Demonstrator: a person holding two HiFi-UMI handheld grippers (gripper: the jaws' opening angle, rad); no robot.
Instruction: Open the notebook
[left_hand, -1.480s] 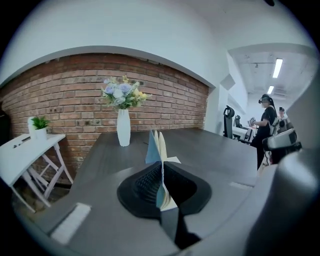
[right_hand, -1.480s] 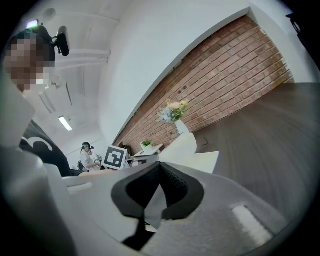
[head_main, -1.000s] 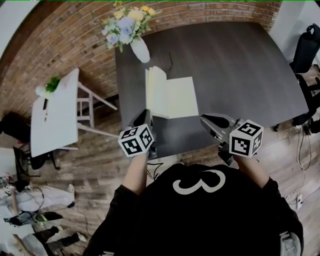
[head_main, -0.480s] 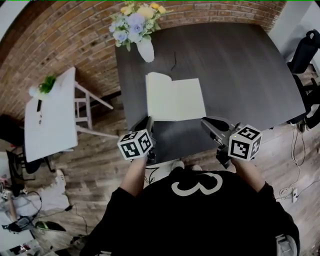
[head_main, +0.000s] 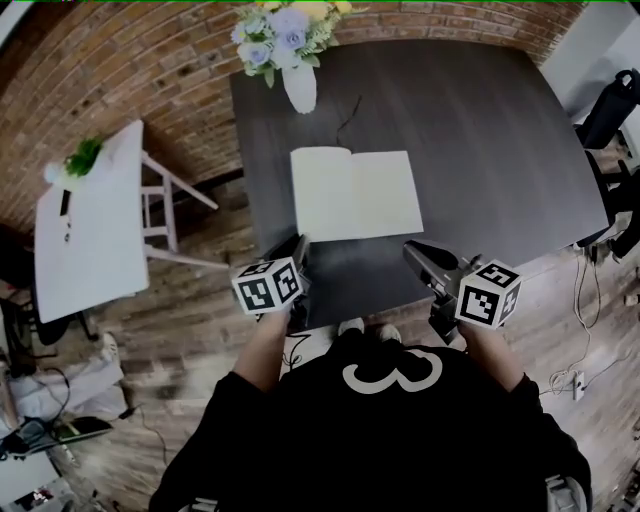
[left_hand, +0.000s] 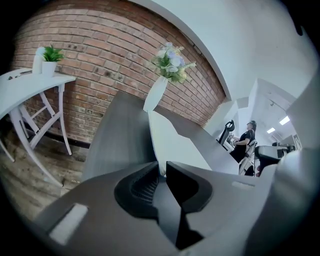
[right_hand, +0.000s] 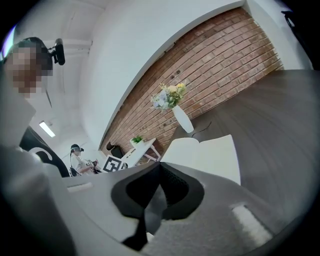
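Brickwork (head_main: 130, 70) and a white side table (head_main: 85, 240) fill the far left and play no part here. Next comes the left gripper (head_main: 299, 244), which hangs just over the near edge of the dark tabletop (head_main: 480, 130). Its jaws have just been opening and stand a narrow slit apart. Nothing is between them, and only the pale page shows beyond the gap.

The notebook (head_main: 355, 193) lies in the middle of the tabletop, spread open with both pages flat and the spine running away from the person. A vase of flowers (head_main: 299, 88) stands well behind it. The right gripper (head_main: 411, 249) sits by the same near edge, its jaws pressed together on nothing.

Judging from this, the opening looks done and the step in hand is to clear off cleanly:
- Draw both grippers straight back toward the body, above page height, so no jaw tip catches the near edge of a leaf and drags the book.
- Watch the left leaf. It looks the likelier to spring up.
- If it lifts, a light press near the spine should settle it better than a fresh pinch.
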